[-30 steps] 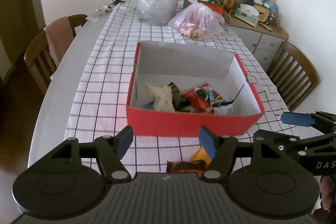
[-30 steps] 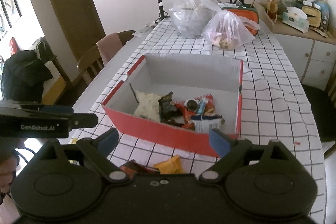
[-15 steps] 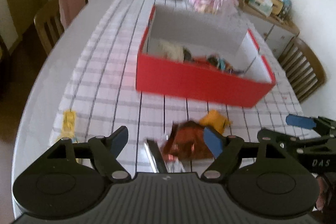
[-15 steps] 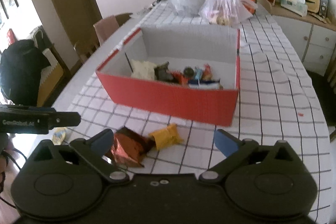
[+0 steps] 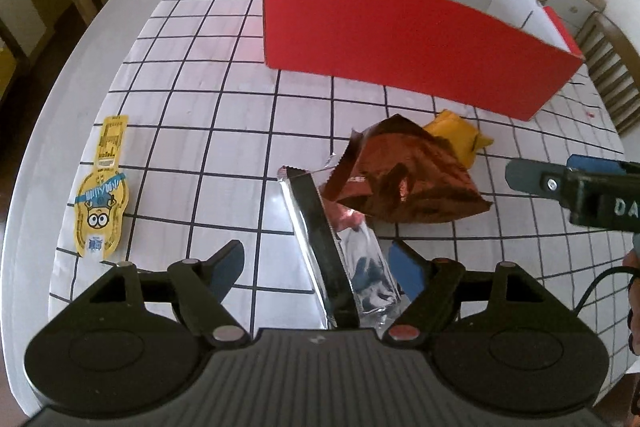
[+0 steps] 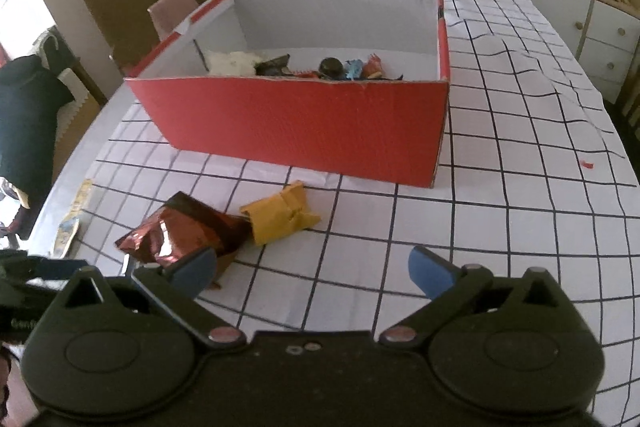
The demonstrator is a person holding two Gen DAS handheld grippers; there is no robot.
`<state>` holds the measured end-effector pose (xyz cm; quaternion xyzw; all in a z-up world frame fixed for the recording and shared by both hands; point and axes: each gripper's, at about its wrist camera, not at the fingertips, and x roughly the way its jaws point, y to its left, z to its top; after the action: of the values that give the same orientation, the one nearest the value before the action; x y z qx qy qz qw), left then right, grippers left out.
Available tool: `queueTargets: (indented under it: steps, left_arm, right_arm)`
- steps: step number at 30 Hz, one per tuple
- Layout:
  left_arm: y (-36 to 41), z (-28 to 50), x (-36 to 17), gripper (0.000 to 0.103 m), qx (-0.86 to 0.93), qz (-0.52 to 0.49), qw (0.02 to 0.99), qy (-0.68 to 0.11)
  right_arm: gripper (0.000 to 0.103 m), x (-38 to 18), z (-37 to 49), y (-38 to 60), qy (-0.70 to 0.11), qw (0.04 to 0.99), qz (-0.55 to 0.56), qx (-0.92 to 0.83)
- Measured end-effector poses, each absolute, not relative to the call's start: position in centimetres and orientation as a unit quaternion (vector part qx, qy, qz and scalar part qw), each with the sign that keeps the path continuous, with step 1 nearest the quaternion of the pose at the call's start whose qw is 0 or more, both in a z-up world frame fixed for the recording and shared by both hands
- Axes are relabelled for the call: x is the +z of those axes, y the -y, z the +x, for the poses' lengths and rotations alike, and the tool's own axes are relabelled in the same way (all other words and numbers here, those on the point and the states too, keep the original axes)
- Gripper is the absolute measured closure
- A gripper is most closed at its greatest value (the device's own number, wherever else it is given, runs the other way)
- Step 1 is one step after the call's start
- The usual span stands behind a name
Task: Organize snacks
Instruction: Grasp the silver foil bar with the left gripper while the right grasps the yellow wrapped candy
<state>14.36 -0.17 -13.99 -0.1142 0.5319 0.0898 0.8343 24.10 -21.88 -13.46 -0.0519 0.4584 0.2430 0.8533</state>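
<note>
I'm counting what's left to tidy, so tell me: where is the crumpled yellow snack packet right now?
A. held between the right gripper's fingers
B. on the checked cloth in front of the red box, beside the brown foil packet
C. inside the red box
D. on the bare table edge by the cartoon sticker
B: the yellow snack packet lies on the checked cloth, short of the red box and next to the brown foil packet.

The right gripper (image 5: 576, 183) bears white letters "DA" (cut off at the frame edge). The left gripper (image 6: 24, 307) shows "Genf", partly hidden. Print on the yellow sachet (image 5: 102, 203) is too small to read.
</note>
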Motion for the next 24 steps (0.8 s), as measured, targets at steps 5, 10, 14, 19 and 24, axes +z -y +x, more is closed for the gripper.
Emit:
queueTargets:
  steps: [5,10,14,19,24]
  left_arm:
    - [0.6,14.9,-14.2,0.024,0.096,-0.112,0.834,-0.532]
    - [0.8,15.3,-14.6,0.024,0.1,-0.111,0.834,-0.532]
    - [0.6,15.6,-15.2,0.024,0.106,-0.109,0.832,-0.534]
    - [0.7,15.7,-15.8,0.024,0.104,-0.101,0.831,-0.537]
    - [1.1,15.9,-16.4,0.025,0.101,-0.084,0.829,-0.543]
  right_arm:
    - [0.0,-14.3,25.4,20.5,-0.463,0.852,-0.06,0.237]
    - [0.003,-15.0,26.6,18.8,-0.467,0.85,-0.084,0.23]
    - [0.009,-15.9,27.2,17.5,-0.473,0.845,-0.104,0.229]
    - [0.021,-16.7,27.5,16.7,-0.472,0.844,-0.119,0.227]
    - [0.028,-17.2,27.4,16.2,-0.469,0.843,-0.131,0.23]
